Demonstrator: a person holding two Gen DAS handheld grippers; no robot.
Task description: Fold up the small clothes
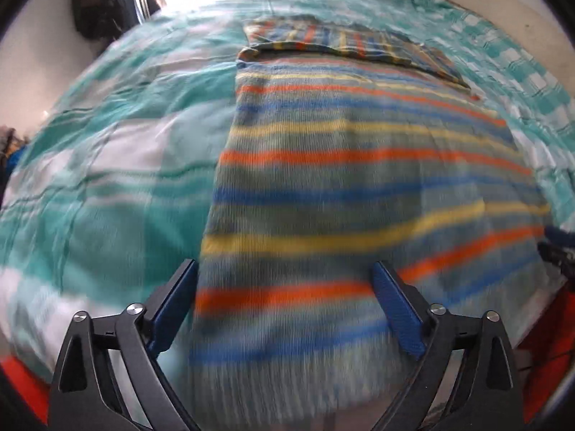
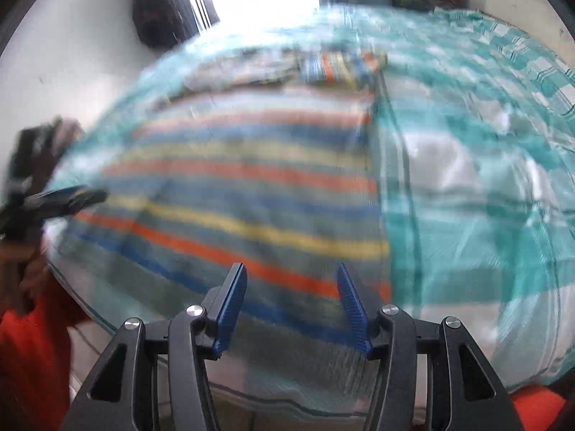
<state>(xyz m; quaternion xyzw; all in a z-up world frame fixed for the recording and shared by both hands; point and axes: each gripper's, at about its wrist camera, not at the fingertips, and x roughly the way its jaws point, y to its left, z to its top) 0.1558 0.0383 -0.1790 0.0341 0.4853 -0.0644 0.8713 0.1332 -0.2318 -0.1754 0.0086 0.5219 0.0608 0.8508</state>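
Striped sweater (image 1: 352,179): flat on teal checked bedspread (image 1: 107,186), sleeve folded across far end. Left gripper (image 1: 284,305) spread wide, empty, over near hem; right gripper (image 2: 291,309) half open, empty. Advised: pinch both hem corners evenly, fold away.

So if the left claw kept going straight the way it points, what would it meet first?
Most likely the striped knitted sweater lying flat on the teal checked bedspread. The open left claw has nothing between its fingers; motion blur leaves depth unclear.
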